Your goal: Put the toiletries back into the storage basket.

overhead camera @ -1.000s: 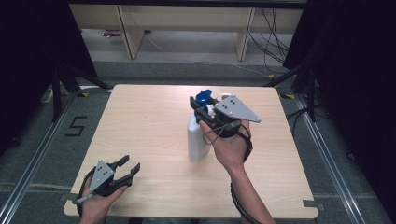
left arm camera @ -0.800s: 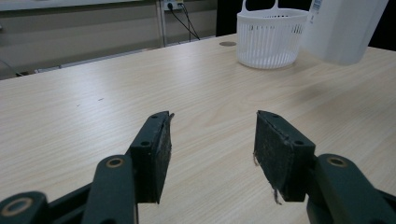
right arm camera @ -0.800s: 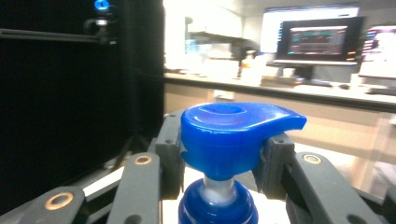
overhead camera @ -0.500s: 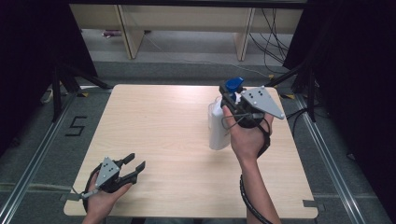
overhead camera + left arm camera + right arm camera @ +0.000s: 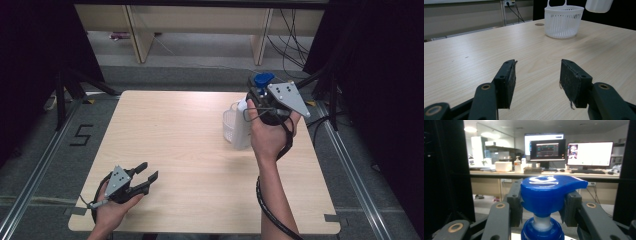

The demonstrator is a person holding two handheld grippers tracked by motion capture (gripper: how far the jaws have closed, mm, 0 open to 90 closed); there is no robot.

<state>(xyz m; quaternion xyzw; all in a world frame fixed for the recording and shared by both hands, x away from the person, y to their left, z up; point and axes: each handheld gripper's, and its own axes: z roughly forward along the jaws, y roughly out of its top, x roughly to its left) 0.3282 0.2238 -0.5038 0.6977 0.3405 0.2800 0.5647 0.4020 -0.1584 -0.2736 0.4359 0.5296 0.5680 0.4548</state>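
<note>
A white bottle (image 5: 242, 131) with a blue pump cap (image 5: 548, 192) is held in the right gripper (image 5: 256, 96), whose jaws are clamped on the cap from both sides, as the right gripper view shows close up. In the high view the bottle hangs straight down below this gripper, over the far right part of the table (image 5: 175, 150), and its base appears to be lifted clear of the wood; the left gripper view shows that base (image 5: 599, 5) in the air, higher than the rim of the basket. A white slotted basket (image 5: 230, 123) is seen just beside the bottle, on the side of the right gripper that faces the table's middle, standing upright on the table with its handle up (image 5: 563, 21).

The left gripper (image 5: 145, 177) is held low near the table's near left corner, well apart from the bottle and the basket, with its jaws apart and nothing between them.

As a judgement, the pick-up is done: the bottle is gripped and raised. What seems to be left is the carry across to the basket, the lowering of the bottle into it and the release of the cap. No part of the bottle is yet inside the basket's rim.
</note>
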